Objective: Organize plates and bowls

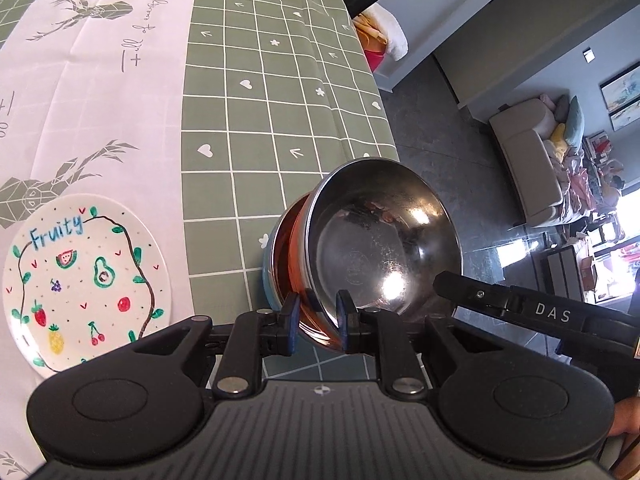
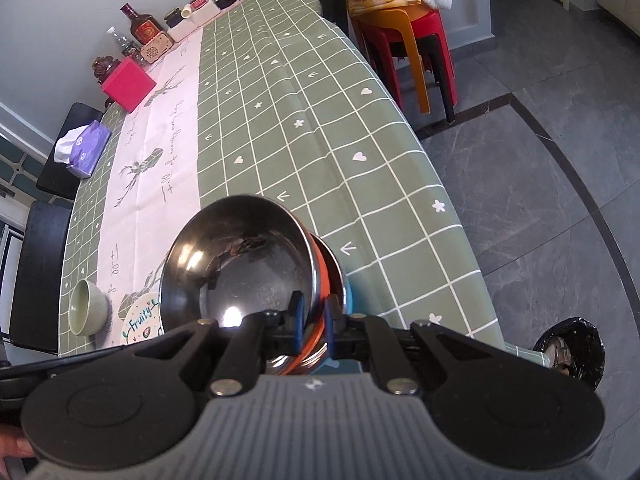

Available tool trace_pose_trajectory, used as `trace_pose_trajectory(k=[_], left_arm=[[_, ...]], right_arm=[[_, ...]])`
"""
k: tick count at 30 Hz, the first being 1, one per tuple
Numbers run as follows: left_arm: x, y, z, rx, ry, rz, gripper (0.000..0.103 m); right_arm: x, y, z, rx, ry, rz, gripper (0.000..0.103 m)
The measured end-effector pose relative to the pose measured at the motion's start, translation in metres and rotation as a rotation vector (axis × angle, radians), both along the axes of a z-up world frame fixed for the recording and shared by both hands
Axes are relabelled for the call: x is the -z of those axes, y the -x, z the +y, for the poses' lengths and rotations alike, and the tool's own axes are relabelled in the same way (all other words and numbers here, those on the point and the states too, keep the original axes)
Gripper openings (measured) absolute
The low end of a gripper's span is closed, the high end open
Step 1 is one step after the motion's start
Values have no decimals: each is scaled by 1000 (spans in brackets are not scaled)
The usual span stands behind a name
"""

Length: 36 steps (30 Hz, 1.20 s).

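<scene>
Two handheld grippers clamp opposite sides of a nested stack of bowls at the near edge of a dining table draped in a green checked tablecloth [image 2: 360,128] with a pale pink centre strip. The left gripper [image 1: 318,322] pinches the rim of the shiny round stainless-steel bowl [image 1: 384,244] between its blue pads, the jaws clenched on the metal; the right gripper [image 2: 312,322] does the same from the other side, its jaws nearly closed on the rims of the stack. Beneath the steel bowl sit an orange-rimmed bowl [image 1: 290,248] and a light blue bowl [image 1: 269,276] (only slivers of each show). The steel bowl tilts within the stack. Just beside it on the pink strip lies a round white plate painted with fruit and the word "Fruity" [image 1: 86,280]. Past the plate stands a small pale green ribbed cup [image 2: 86,306]. At the far end of the table stand bottles and jars, a pink box [image 2: 128,84] and a purple tissue pack [image 2: 86,148].
</scene>
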<state>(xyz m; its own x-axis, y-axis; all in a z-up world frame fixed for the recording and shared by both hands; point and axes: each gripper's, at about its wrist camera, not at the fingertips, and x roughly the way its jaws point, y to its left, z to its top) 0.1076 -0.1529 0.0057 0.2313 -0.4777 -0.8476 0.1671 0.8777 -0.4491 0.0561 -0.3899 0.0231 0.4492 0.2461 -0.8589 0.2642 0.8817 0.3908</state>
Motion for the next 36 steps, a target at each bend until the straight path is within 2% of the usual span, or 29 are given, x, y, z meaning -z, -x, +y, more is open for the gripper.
trace_pose_trajectory(k=[17, 25, 30, 32, 33, 36], left_arm=[[6, 0, -5, 15, -40, -23, 21], [0, 3, -7, 39, -65, -73, 21], [-8, 6, -6, 48, -73, -126, 21], [-14, 9, -5, 49, -83, -159, 21], [-17, 10, -5, 51, -87, -172, 21], [-24, 12, -3, 59, -88, -190, 22]], right_arm=[[12, -1, 2, -2, 11, 19, 8], [16, -1, 3, -5, 5, 20, 9], [8, 2, 5, -10, 23, -2, 14], [4, 3, 6, -15, 40, -9, 27], [2, 4, 7, -18, 48, -12, 30], [-3, 7, 10, -26, 59, -23, 31]])
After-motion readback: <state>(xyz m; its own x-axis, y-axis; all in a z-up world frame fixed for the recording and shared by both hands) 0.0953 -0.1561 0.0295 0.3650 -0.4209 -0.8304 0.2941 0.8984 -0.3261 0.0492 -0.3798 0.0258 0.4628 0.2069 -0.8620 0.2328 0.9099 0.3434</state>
